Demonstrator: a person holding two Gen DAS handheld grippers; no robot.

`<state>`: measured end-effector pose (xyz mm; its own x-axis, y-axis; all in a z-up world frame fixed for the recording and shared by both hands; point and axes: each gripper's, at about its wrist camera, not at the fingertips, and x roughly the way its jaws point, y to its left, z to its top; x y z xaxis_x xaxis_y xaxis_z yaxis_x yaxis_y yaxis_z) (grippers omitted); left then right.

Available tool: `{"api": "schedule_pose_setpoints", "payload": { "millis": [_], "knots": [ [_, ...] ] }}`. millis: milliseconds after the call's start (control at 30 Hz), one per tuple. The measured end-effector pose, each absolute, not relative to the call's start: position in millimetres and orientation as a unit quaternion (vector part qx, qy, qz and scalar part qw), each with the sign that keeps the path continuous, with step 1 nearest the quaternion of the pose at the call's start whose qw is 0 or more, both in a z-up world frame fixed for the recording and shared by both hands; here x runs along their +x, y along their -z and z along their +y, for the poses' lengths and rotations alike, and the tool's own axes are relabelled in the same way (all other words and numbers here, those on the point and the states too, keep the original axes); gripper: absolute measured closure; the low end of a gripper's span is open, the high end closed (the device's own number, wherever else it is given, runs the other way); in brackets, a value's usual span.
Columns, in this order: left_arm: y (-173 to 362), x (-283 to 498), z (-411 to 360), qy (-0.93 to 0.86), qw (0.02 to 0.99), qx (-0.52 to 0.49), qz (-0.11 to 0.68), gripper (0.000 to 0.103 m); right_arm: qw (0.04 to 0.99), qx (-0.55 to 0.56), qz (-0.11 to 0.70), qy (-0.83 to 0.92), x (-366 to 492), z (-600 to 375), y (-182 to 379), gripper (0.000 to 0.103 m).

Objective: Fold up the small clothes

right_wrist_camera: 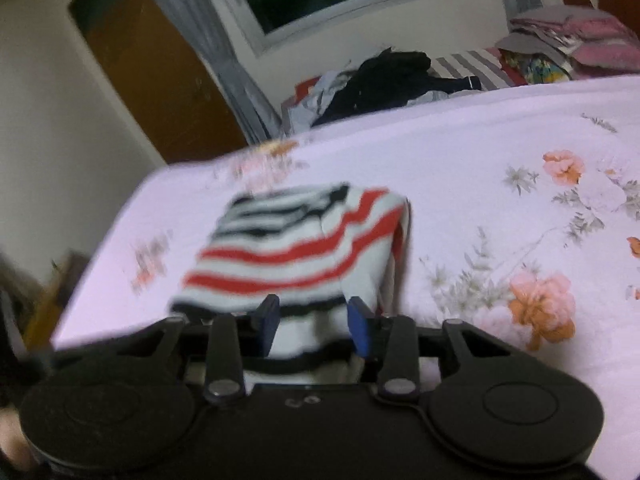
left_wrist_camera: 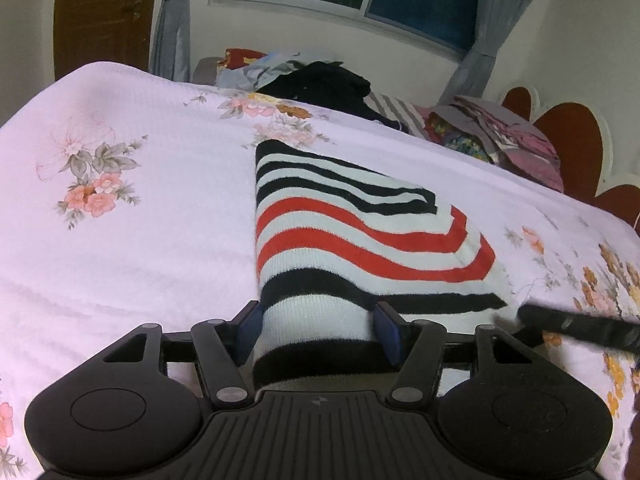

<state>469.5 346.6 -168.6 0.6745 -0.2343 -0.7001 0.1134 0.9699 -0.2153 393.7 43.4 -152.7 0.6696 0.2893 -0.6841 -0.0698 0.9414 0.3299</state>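
Striped knit, white with black and red bands: the garment lies on the bed, on the floral sheet, partly folded, with one layer turned over the top. Near hem is raised off the sheet, held from two sides.

Left tongs: narrow, blue pads pressed on either side of a bunched white-and-black stretch of the hem. Holding the garment.

Right tongs: also narrow, pads flanking gathered hem fabric. Right wrist view is motion-blurred, but the cloth sits between the pads, so I judge them holding it too. In the left view they show as a dark bar at the garment's right corner.

Risks, as judgement:
- Each grip takes a bunch, not a flat edge. Several layers may be pinched unevenly; if one slips out, the fold opens.
- Knit stretches. Pulling the two tongs apart or lifting at unequal heights would skew the stripes and leave a crooked crease.
- The turned-over layer is loose and could slide off during a lift.

Orientation: long axis runs away from the tongs toward the far clothes pile. Stripes run across that axis. Far end narrows to a black-striped tip.
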Motion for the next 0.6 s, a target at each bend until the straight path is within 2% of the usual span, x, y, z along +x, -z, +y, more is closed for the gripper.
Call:
{"api": "schedule_pose_setpoints", "payload": {
  "millis": [133, 367, 500, 600],
  "knots": [
    [169, 467, 346, 0.094, 0.912, -0.074, 0.393, 0.041, 0.895, 0.13, 0.423, -0.063, 398, 41, 173, 0.072],
    [166, 460, 344, 0.098, 0.909, -0.067, 0.398, 0.036, 0.913, 0.112, 0.384, -0.082, 372, 54, 148, 0.07],
    [167, 449, 346, 0.106, 0.908, -0.065, 0.401, 0.026, 0.897, 0.104, 0.426, -0.053, 367, 51, 176, 0.073],
    [171, 444, 347, 0.109, 0.907, -0.058, 0.402, 0.024, 0.887, 0.14, 0.438, -0.04, 366, 44, 192, 0.073]
  ]
}}
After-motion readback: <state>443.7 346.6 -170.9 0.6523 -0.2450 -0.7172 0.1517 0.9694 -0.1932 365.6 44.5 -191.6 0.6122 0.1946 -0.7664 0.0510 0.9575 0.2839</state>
